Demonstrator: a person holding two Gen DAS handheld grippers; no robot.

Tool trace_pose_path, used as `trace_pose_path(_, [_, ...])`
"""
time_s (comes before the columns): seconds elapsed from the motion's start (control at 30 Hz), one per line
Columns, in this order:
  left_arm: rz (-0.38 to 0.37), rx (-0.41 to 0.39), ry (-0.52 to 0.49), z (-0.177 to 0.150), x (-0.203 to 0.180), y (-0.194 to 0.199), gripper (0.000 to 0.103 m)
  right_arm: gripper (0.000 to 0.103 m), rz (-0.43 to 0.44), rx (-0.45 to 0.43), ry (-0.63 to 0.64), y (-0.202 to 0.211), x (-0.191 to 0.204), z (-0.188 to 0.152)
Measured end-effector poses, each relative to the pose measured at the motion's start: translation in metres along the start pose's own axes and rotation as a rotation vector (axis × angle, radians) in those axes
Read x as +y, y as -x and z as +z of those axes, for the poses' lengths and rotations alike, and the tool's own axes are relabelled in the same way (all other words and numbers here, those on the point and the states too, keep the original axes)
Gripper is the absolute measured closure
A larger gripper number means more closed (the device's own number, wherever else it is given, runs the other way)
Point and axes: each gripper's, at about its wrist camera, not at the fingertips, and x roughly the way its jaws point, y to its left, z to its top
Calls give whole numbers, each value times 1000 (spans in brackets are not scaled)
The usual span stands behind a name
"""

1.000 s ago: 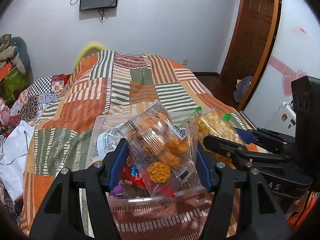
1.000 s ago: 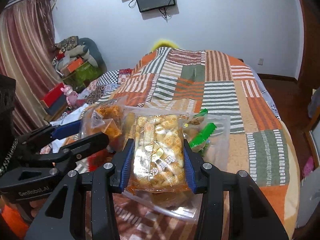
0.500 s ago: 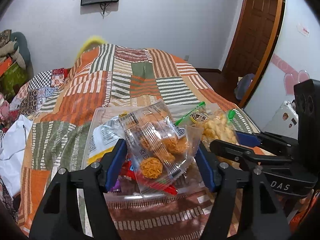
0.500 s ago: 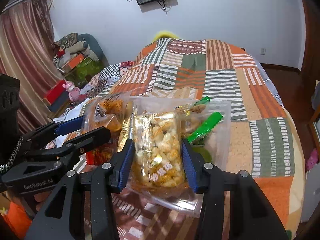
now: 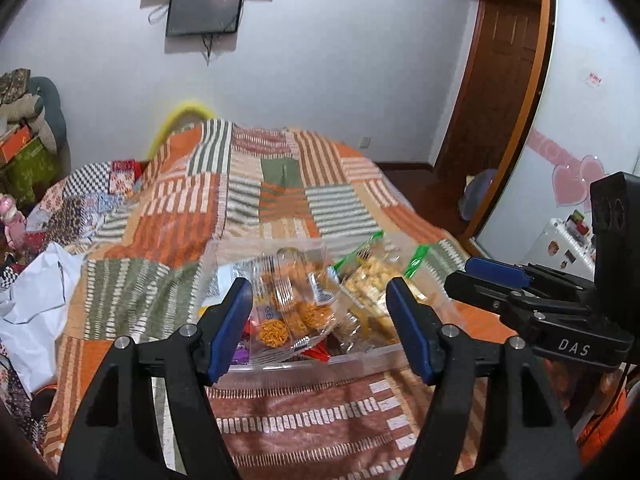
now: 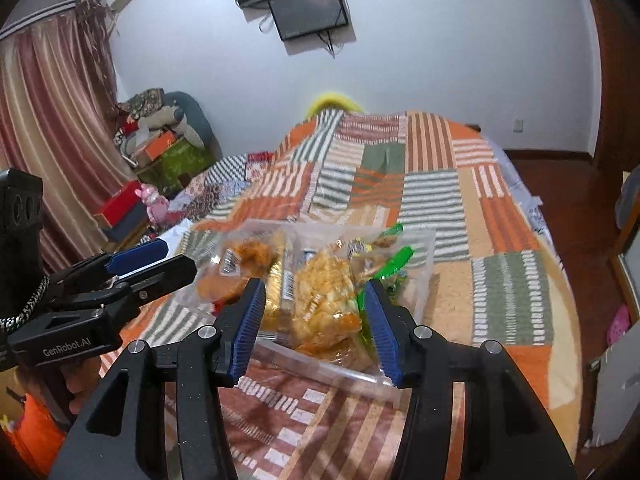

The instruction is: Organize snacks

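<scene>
Two grippers, left (image 5: 320,328) and right (image 6: 314,326), hover with jaws apart, just opened, gripping nothing, over snack bags (image 5: 294,304) lying in a clear bin (image 5: 320,364) on the bed (image 5: 280,184).

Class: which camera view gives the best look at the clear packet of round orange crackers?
Left wrist view: the clear packet of round orange crackers lies centred and sharp in the clear plastic tub. In the right wrist view it sits off-centre and blurred.

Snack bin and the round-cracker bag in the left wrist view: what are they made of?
Snack bin: looks like clear rigid plastic, glossy; the bedspread stripes show through its front wall and the rim holds a straight edge. Round-cracker bag: thin transparent film, probably plastic wrap, shiny and creased, with the orange crackers visible inside and print on it.
</scene>
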Motion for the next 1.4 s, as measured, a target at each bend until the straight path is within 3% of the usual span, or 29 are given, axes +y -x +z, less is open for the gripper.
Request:
trace_pose_path(0.37, [27, -193, 1, 9, -17, 91, 32, 54, 4, -185, 53, 82, 32, 7])
trace_pose_path(0.43, [33, -222, -2, 6, -22, 104, 26, 49, 9, -212, 59, 93, 37, 6])
trace_pose_path(0.5, [38, -245, -6, 4, -25, 114, 23, 38, 5, -246, 65, 106, 42, 4])
trace_pose_path(0.67, [65, -305, -14, 0, -34, 138, 6, 26, -12, -293, 74, 124, 51, 0])
trace_pose_path(1.03, [102, -333, -22, -6, -40, 152, 1, 3, -45, -340, 81, 136, 56, -7])
trace_pose_path(1.4, [106, -327, -15, -10, -39, 150, 1, 0, -90, -361, 91, 140, 59, -16])
